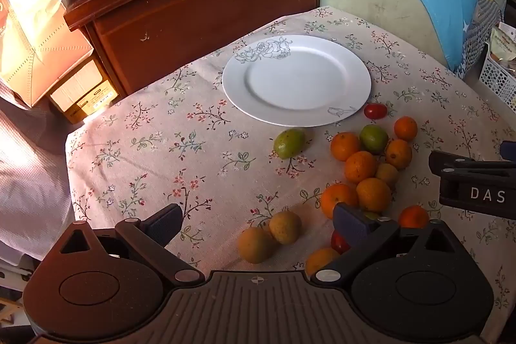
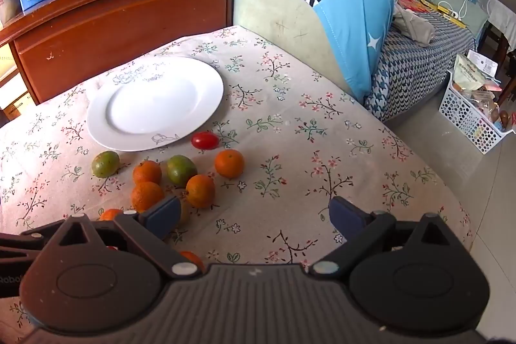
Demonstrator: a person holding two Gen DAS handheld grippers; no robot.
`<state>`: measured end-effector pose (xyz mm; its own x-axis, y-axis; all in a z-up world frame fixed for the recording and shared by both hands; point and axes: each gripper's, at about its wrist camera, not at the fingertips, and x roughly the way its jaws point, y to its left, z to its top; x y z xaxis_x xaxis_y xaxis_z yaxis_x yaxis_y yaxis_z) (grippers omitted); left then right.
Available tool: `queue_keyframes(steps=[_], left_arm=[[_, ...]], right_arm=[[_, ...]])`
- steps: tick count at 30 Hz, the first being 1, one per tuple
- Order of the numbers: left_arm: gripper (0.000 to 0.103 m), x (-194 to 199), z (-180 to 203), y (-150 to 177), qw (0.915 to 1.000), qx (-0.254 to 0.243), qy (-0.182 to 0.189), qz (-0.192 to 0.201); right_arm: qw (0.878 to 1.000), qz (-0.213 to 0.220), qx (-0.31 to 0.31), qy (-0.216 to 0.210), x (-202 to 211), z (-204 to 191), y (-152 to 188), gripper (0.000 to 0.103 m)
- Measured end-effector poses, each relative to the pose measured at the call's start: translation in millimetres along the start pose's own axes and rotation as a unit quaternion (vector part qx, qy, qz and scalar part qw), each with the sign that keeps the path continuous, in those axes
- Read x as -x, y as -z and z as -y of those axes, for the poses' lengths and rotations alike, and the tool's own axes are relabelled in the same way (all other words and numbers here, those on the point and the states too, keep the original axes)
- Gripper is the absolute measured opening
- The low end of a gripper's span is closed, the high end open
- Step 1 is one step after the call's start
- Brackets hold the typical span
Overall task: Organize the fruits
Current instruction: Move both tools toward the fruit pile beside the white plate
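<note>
Plainly, the fruits (image 1: 367,166) lay loose and bunched on the bench (image 1: 145,150), just beside the bare plate (image 1: 296,79); nudging one could have rolled others off. Your left gripper (image 1: 258,224) gaped empty over two brown ones, your right gripper (image 2: 254,215) likewise, right of the pile.

Left gripper (image 1: 258,223) hovering w/ jaws wide apart over desk (image 1: 145,157). 2 brownish fruits (image 1: 269,236) sitting between its fingers. Oranges (image 1: 361,166) clustering right, near white plate (image 1: 296,79). Right gripper (image 1: 477,182) poking in at right edge.
</note>
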<state>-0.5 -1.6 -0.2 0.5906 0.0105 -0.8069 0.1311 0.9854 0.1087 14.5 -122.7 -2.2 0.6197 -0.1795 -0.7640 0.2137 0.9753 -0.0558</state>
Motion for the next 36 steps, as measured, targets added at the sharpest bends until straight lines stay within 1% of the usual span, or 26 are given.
queue_keyframes(steps=[6, 7, 14, 17, 24, 28, 31, 34, 36], left_arm=[[0.100, 0.6, 2.6, 3.7, 0.9999, 0.014, 0.008, -0.002], [0.100, -1.6, -3.5, 0.1, 0.9996, 0.022, 0.016, -0.011], [0.100, -1.0, -4.5, 3.9, 0.9994, 0.020, 0.022, -0.015], [0.100, 0.1, -4.5, 3.3, 0.9993, 0.018, 0.025, -0.018], [0.100, 6.4, -4.6, 2.5, 0.9996, 0.015, 0.022, -0.007], [0.100, 5.3, -6.8, 2.6, 0.9990, 0.022, 0.034, -0.017], [0.100, 5.4, -6.3, 3.1, 0.9992, 0.019, 0.030, -0.016], [0.100, 3.6, -10.8, 3.3, 0.9988, 0.027, 0.033, -0.025], [0.100, 3.9, -13.5, 4.0, 0.9989, 0.028, 0.030, -0.024]], right_arm=[[1.000, -0.003, 0.004, -0.001, 0.5, 0.3, 0.4, 0.099], [1.000, -0.003, 0.004, -0.003, 0.7, 0.7, 0.2, 0.099], [1.000, 0.004, 0.013, 0.006, 3.1, 1.5, 3.1, 0.099], [1.000, -0.003, 0.011, 0.006, 2.2, 1.3, 3.4, 0.099], [0.999, -0.006, 0.024, 0.021, 5.4, -2.6, 3.7, 0.098], [1.000, -0.005, 0.026, 0.015, 7.5, -2.6, 2.9, 0.098], [0.999, -0.005, 0.031, 0.014, 8.4, -4.0, 3.2, 0.098], [1.000, -0.002, 0.028, 0.004, 11.6, -1.4, 3.5, 0.097], [1.000, 0.001, 0.028, -0.001, 13.6, 1.1, 4.0, 0.097]])
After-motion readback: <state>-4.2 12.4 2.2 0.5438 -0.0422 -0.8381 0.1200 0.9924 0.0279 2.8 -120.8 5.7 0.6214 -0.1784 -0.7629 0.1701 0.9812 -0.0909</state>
